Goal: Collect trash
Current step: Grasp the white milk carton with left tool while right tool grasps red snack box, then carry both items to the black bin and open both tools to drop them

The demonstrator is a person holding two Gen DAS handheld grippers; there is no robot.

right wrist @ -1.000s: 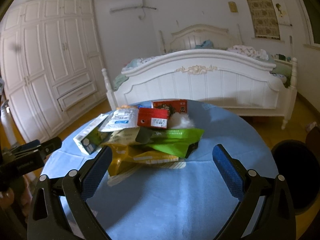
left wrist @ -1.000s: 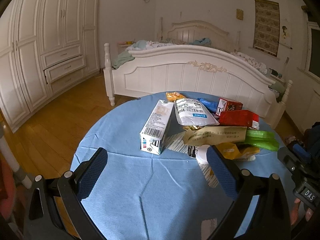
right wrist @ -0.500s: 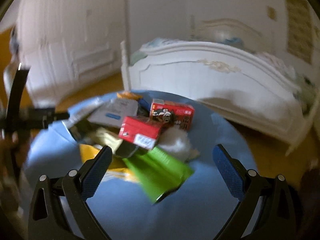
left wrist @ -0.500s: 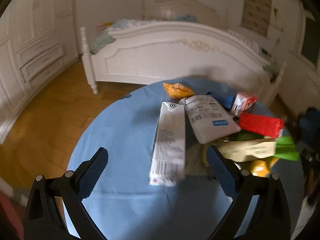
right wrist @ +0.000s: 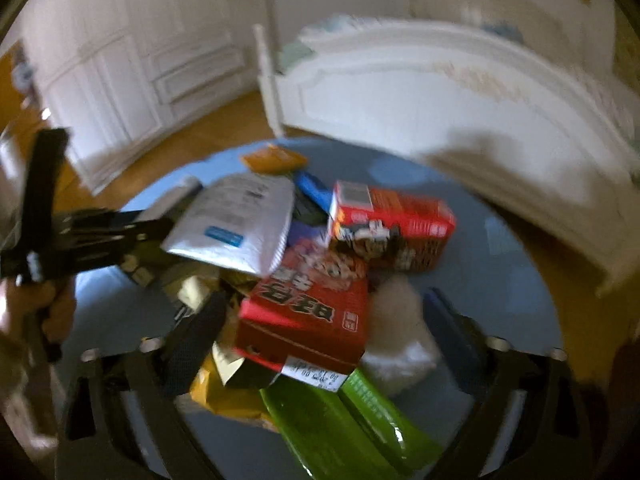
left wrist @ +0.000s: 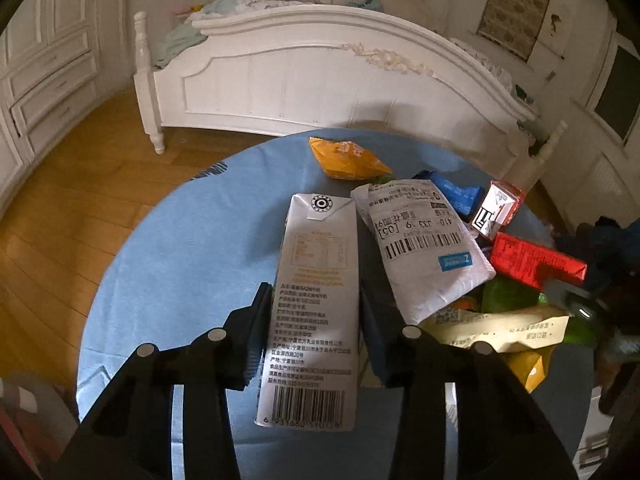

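A heap of trash lies on a round table with a blue cloth point(left wrist: 180, 248). In the left wrist view a white milk carton point(left wrist: 320, 240) lies flat, and my left gripper point(left wrist: 314, 290) is closing on it, its pads against both long sides. A white mailer bag point(left wrist: 420, 248) leans beside the carton. The right wrist view is blurred. My right gripper point(right wrist: 324, 296) hangs over a red box point(right wrist: 312, 312) and a white wad point(right wrist: 400, 320). Its jaws are closing, with both between them and gaps at the pads. A green packet point(right wrist: 344, 420) lies under the box.
More litter: an orange packet point(left wrist: 344, 158), a blue wrapper point(left wrist: 456, 192), a small red-and-white carton point(left wrist: 500, 208), a red cartoon carton point(right wrist: 392, 224), a beige bag point(left wrist: 500, 328). A white bed point(left wrist: 320, 76) stands behind the table, drawers point(left wrist: 48, 80) at the left. A hand point(right wrist: 52, 304) holds the left gripper.
Both grippers came forward and tipped down over the heap. The left jaws narrowed from wide open onto the milk carton. The right jaws narrowed around the red box.
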